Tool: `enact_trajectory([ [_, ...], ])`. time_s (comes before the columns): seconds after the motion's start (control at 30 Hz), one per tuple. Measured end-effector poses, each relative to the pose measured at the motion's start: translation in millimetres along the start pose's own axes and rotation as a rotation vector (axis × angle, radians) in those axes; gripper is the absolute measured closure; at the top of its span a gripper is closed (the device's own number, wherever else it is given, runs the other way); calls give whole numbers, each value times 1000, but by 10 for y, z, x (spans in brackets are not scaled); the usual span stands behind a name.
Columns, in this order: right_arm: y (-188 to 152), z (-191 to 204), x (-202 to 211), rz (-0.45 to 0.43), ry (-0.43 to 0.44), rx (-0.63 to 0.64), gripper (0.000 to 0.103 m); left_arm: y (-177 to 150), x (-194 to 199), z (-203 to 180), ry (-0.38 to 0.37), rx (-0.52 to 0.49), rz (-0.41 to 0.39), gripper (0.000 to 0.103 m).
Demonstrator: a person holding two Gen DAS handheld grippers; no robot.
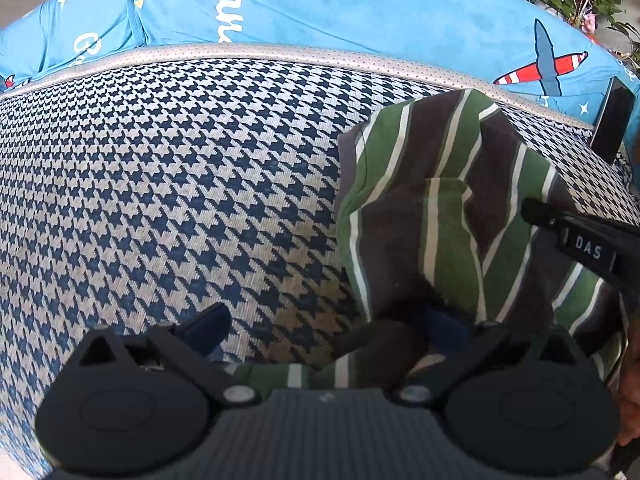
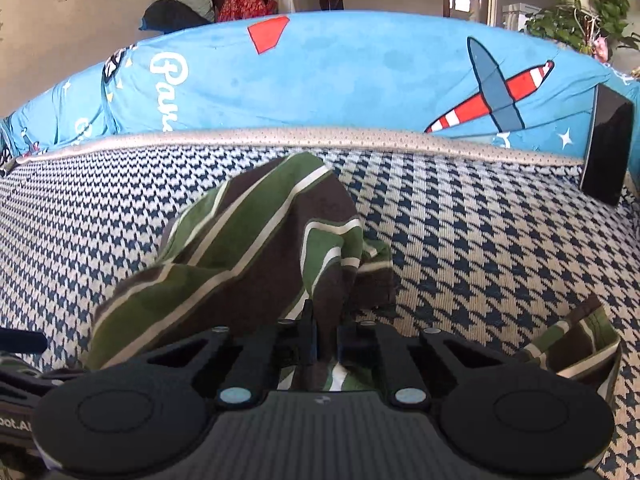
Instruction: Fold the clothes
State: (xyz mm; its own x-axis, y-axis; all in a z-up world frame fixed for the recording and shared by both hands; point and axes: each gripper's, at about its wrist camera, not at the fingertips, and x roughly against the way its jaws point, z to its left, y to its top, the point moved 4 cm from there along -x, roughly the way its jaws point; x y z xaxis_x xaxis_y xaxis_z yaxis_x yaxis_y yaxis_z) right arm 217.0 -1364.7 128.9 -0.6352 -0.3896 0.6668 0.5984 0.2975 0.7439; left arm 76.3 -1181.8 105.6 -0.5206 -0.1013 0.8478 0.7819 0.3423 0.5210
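A crumpled garment with green, brown and white stripes (image 1: 440,208) (image 2: 248,248) lies heaped on a houndstooth seat cover (image 1: 160,184) (image 2: 480,248). In the right wrist view my right gripper (image 2: 326,332) has its fingers drawn close together, with a fold of the garment pinched between them. The left wrist view shows its black tip (image 1: 538,212) resting on the heap's right side. My left gripper (image 1: 328,316) stands wide open at the heap's near edge. Its left finger (image 1: 208,320) is over bare cover. Its right finger is buried under the cloth. A loose striped end (image 2: 572,340) lies to the right.
A blue cushion with a plane print (image 1: 360,16) (image 2: 360,80) rises behind the seat's beige piping. A black phone (image 1: 612,120) (image 2: 608,148) leans against it at the right. A potted plant (image 2: 580,4) stands beyond. Bare houndstooth cover stretches to the left of the heap.
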Motion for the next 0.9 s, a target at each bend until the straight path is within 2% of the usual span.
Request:
enact_trajectory([
  [0.2,304,-21,278,-157,-14,-71,94,31,39,-51,18,20,-38,0],
  [0.33,453,-48,361,-207,-28,-122,94,41,37,-126,11,37,-48,0],
  [0.67,667,-355,422,-279,-137,-260,94,103,-24,-198,15,84,-52,0],
  [0.8,694,-474,380,-242,-178,-291,92,123,-57,-207,11,109,-41,0],
  [0.83,687,-493,372,-234,-186,-297,89,127,-56,-210,11,113,-41,0],
  [0.9,681,-507,388,-236,-213,-293,74,132,-61,-236,14,119,-41,0],
])
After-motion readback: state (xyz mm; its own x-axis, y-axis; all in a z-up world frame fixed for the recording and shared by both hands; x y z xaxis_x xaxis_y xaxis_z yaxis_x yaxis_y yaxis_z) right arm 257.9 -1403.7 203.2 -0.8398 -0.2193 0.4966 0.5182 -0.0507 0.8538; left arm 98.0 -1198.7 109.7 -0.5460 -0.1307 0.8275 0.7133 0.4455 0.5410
